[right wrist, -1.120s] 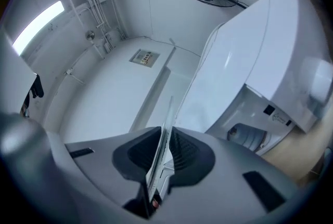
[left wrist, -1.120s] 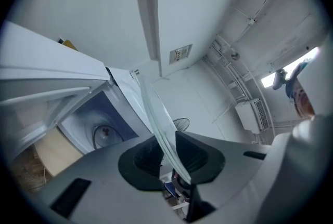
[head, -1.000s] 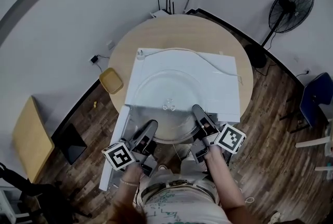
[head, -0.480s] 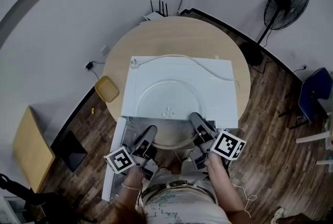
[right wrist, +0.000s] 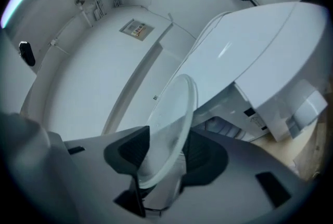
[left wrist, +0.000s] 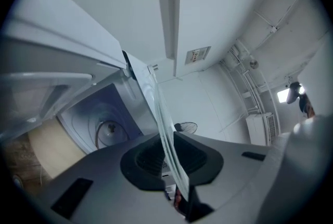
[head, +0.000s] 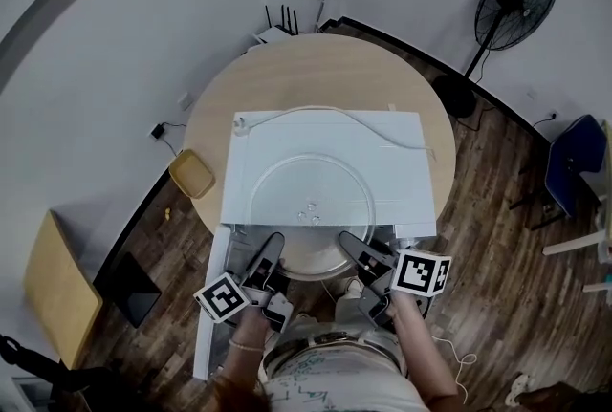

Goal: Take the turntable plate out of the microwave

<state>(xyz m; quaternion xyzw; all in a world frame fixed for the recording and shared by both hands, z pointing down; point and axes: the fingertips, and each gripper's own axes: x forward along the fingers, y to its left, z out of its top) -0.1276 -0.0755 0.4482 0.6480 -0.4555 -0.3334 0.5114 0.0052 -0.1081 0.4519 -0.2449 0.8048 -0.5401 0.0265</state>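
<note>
**At the microwave's front: plate between both grippers**

Across the round tabletop (head: 316,66) sits a white microwave (head: 402,142), its front at the near edge. Its door (head: 208,305) hangs open past the near-left corner. A white cable (head: 316,111) lies along the back edge of its top.

The glass plate (head: 306,200) is out of the cavity. In the head view it shows over the microwave's top, its near rim jutting past the front edge.

The left gripper (head: 271,252) is clenched on the plate's near-left rim. Its jaws have just been closing, and the glass stands edge-on between the pads (left wrist: 151,158).

The right gripper (head: 354,248) is released at the near-right rim. Its jaws have just been opening, and the plate (right wrist: 174,119) stands loosely between them.

A small yellow dish (head: 192,173) sits at the tabletop's left edge.
</note>
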